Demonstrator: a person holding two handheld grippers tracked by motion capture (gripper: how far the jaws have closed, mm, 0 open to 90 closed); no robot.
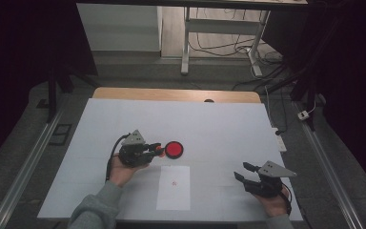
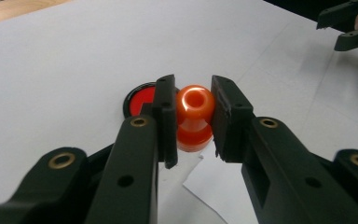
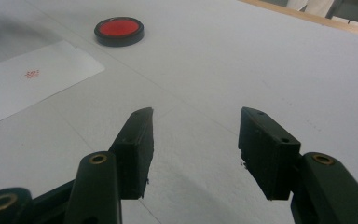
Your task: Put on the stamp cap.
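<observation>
Gripping orange stamp (image 2: pixel 195 116) in left tool (image 2: pixel 193 119), beside red ink pad (image 1: pixel 174 149); right tool (image 3: pixel 195 140) released

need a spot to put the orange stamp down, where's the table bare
Bare: the far half beyond the red ink pad, and the stretch between the paper sheet and the right claw. Crowded: around the left claw, holding the orange stamp beside the pad.

The white table (image 1: pixel 219 124) is evenly lit from above against dark, vignetted surroundings; soft shadows are cast, and near jaws are blurred.
</observation>
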